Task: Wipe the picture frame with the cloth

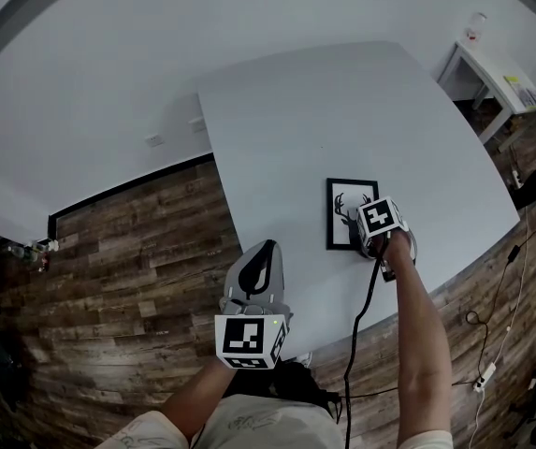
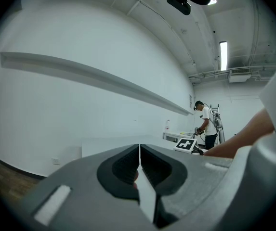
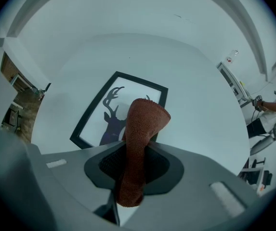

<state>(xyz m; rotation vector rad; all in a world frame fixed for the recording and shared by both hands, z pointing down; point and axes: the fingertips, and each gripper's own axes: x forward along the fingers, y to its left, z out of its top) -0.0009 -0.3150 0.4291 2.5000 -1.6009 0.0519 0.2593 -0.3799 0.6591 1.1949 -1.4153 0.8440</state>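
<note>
Picture frame (image 3: 123, 107) — stiff, probably fragile — lies just ahead of right claw (image 3: 134, 150), which pinches the soft cloth (image 3: 140, 129); left claw (image 2: 139, 150) closed, empty.

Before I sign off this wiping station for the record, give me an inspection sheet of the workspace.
Surface: white table, bare around the frame.
Job's things: picture frame flat on the table; brown cloth in the right gripper.
Clutter: nothing seen.
Grippers: left gripper jaws together, empty; right gripper jaws shut on the cloth, over the frame.
Cables: black cable down from the right gripper; thin cables on the wooden floor.
Surroundings: white wall, side table, distant person.
</note>
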